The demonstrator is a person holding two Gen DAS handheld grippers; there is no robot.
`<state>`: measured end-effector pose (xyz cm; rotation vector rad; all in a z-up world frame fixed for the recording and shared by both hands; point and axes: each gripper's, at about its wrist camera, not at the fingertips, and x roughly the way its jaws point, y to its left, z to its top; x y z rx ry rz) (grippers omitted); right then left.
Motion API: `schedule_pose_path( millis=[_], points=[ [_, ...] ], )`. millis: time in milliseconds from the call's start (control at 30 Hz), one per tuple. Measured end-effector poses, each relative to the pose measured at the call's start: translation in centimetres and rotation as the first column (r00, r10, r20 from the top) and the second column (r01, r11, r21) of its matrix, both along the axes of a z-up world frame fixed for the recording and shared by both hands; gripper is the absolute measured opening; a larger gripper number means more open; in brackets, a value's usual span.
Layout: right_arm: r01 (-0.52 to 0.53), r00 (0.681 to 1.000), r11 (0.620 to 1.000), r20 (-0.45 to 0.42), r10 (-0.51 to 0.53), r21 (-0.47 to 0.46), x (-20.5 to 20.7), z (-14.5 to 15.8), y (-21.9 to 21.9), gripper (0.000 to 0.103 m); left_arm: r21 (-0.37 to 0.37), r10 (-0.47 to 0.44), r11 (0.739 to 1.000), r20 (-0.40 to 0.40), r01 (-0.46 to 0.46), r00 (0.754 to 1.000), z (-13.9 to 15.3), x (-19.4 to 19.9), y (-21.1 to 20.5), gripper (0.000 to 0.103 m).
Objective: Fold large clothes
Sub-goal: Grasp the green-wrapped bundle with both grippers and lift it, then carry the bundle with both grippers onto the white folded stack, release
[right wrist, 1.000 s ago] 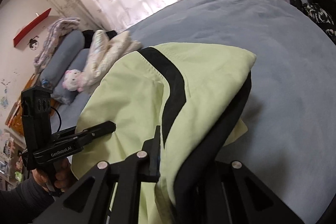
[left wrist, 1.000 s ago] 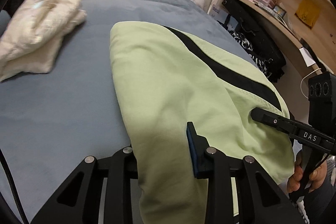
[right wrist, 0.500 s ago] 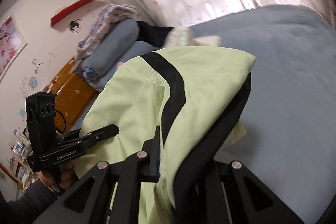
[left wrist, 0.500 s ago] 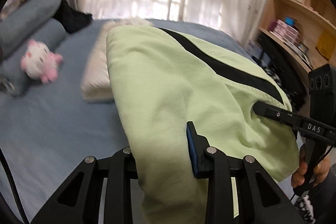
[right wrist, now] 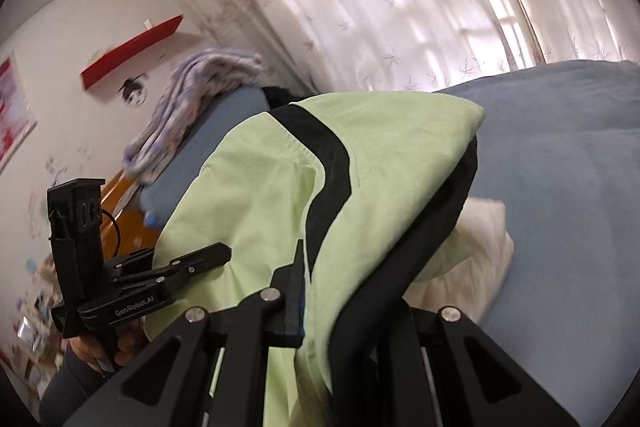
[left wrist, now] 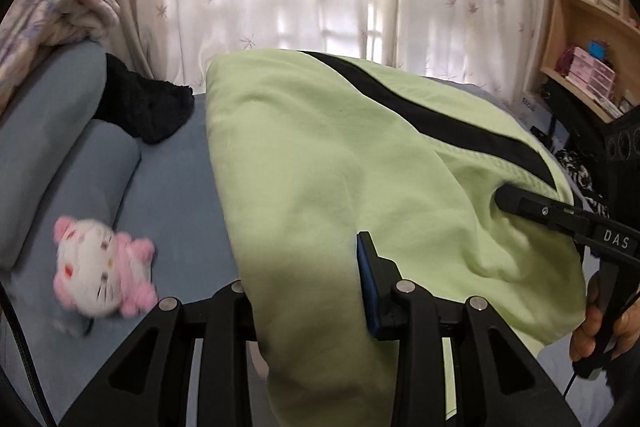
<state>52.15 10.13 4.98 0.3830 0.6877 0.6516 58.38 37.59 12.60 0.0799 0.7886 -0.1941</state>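
A large light-green garment (left wrist: 320, 147) with a black stripe hangs lifted above the blue bed (left wrist: 180, 195), held between both grippers. My left gripper (left wrist: 304, 267) has the cloth's near edge between its jaws, which are opening slightly; the blue pad still lies against the fabric. The same left gripper (right wrist: 216, 255) shows at the left in the right wrist view, with a hand on its handle. My right gripper (right wrist: 344, 267) is shut on the garment (right wrist: 260, 187) at its black-edged fold, and its tip (left wrist: 504, 195) presses into the cloth at the right.
A pink and white plush toy (left wrist: 100, 267) lies on the bed to the left, below blue pillows (left wrist: 48, 131) and a black fluffy item (left wrist: 148, 107). A white folded cloth (right wrist: 480, 239) lies under the garment. Wooden shelves (left wrist: 592, 67) stand at the right, curtains behind.
Both grippers have carried the garment up and across the bed toward its pillow end. The plush toy and pillows have come close, and the curtains now fill the background.
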Motion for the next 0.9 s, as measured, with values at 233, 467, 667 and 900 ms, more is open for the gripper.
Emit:
schedule_pose_path(
  millis=[233,467,667,900],
  points=[
    [0.089,0.983,0.996,-0.162,-0.083,0.027,9.3,-11.5,-0.4,0.017,0.042,0.084,0.996,-0.143,-0.079,0.986,-11.2,11.5,1.6,0.054],
    [0.069,0.987,0.997,-0.149,-0.061,0.047,9.9,-16.9,-1.4,0.032,-0.100,0.137,0.984,-0.120,-0.149,0.983,-15.8,12.8,4.6,0.094],
    [0.082,0.985,0.996,-0.148,-0.084,-0.023,8.9,-16.9,-1.0,0.059,-0.068,0.166,0.983,-0.073,-0.171,0.983,-16.0,10.6,5.4,0.095],
    [0.092,0.985,0.989,-0.133,-0.108,-0.120,4.6,-13.5,-1.9,0.069,-0.031,0.228,0.973,-0.034,-0.230,0.973,-12.5,6.1,4.8,0.094]
  ],
)
